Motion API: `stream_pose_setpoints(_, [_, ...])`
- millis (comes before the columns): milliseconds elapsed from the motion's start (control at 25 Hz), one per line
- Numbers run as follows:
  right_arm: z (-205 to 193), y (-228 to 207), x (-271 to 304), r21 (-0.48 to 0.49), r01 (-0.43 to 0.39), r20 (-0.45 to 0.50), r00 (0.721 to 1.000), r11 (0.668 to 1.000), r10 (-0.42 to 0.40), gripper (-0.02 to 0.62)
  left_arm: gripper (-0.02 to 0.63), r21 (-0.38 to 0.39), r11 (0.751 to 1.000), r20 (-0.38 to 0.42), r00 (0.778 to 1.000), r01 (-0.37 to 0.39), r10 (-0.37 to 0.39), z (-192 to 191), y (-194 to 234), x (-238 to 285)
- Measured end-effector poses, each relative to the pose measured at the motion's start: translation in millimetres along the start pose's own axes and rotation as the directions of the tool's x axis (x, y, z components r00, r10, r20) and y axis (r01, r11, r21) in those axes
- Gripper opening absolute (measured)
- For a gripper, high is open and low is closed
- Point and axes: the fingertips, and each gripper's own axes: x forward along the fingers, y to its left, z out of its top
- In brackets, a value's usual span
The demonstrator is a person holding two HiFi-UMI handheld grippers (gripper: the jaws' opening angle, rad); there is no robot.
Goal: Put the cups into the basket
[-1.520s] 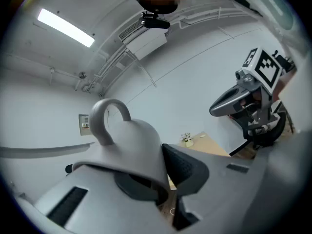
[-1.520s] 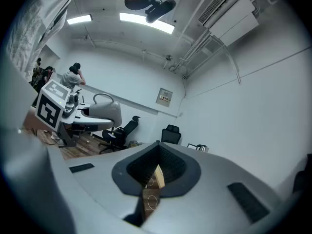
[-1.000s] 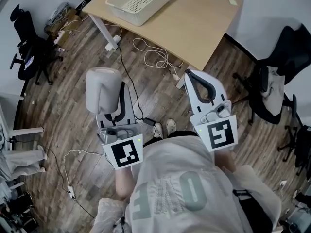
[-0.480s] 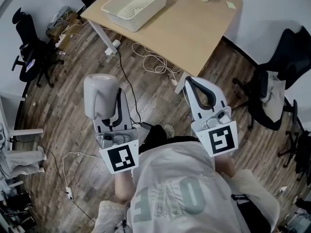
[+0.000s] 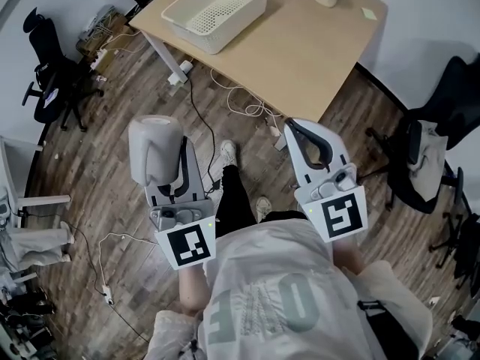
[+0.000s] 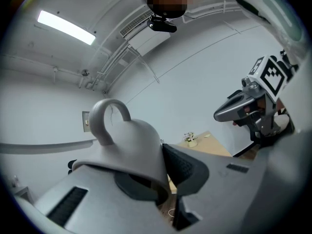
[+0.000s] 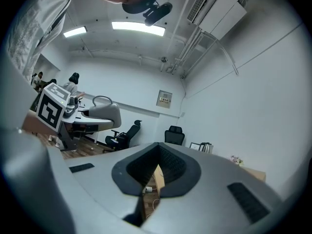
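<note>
Left hand-held gripper (image 5: 174, 172), out over the floor (image 5: 97, 148), clamps the grey cup (image 5: 154, 145). Right hand-held gripper (image 5: 304, 133) is level beside it, jaws together. The basket (image 5: 240, 28) sits at the counter (image 5: 315, 51) corner, well ahead.

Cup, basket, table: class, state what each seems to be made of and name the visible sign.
Cup: probably ceramic, possibly plastic; matt grey, with a smooth thick wall and a loop handle.
Basket: moulded plastic, off-white; thin walls and a base perforated with small holes.
Table: wood or wood-look laminate top, pale with an even surface; its legs are white, likely painted metal.
</note>
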Motion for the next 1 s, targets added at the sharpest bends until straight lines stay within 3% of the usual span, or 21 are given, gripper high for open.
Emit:
stream_pose_setpoints(360, [-9.7, -25.3, 116.8, -0.019, 0.018, -0.033, 0.999, 1.000, -0.019, -0.009, 0.046, 0.037, 0.997, 0.007, 0.998, 0.062, -0.062, -31.3, 52.9, 101.4])
stream_pose_setpoints(720, [1.2, -49.5, 266.8, -0.035, 0.120, -0.039, 0.992, 0.992, -0.122, -0.009, 0.046, 0.043, 0.986, 0.056, 0.985, 0.163, -0.165, -63.7, 142.9, 220.5])
stream_pose_setpoints(1000, [9.1, -69.4, 334.3, -0.042, 0.192, -0.050, 0.980, 0.980, -0.194, -0.009, 0.046, 0.009, 0.977, 0.096, 0.972, 0.214, -0.214, -75.1, 184.6, 287.5])
